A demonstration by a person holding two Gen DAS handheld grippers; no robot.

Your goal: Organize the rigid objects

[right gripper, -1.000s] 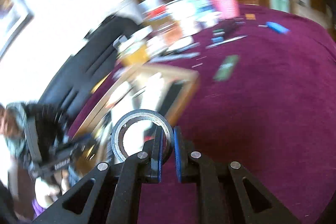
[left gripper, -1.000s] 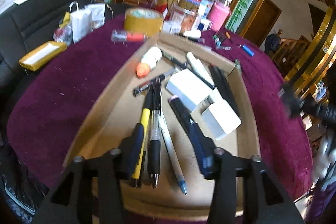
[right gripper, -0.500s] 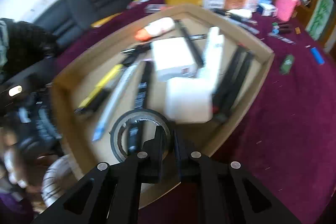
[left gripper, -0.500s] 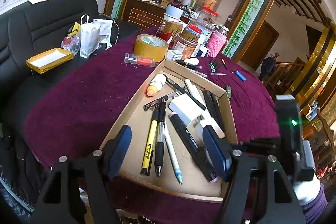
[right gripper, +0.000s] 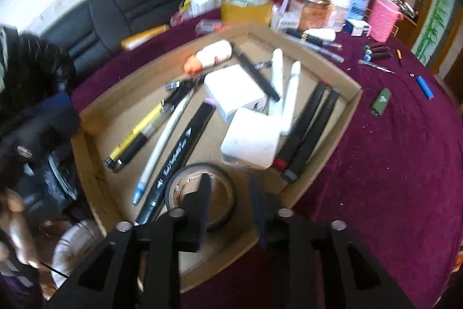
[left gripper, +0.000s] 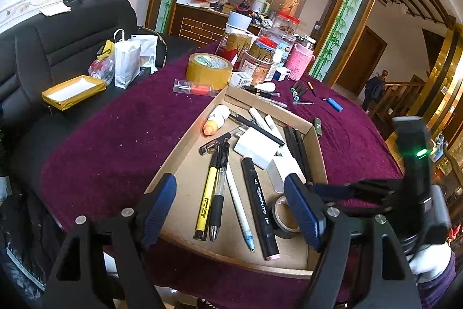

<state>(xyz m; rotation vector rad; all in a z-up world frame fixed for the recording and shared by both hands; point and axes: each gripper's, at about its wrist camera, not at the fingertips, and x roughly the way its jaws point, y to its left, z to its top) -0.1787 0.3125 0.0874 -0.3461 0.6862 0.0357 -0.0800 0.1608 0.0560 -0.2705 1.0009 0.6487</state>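
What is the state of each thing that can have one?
Black tape roll: lying flat in the box, one right finger inside its hole.
Box: open, part filled.
Glue bottle: lying down, capped.
Black marker: lying down, capped.
Left gripper: opening, empty.
Right gripper: opening, releasing the roll.

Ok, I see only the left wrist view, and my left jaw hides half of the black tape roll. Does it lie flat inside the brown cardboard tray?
Observer: Yes, the black tape roll lies flat in the near corner of the brown cardboard tray.
Operator: Is the right gripper holding it?
Observer: No. The right gripper has its jaws opening; they straddle the roll's wall without pressing it.
Operator: What is at the near ends of the two black sticks?
Observer: One of the two black sticks has a red band there.
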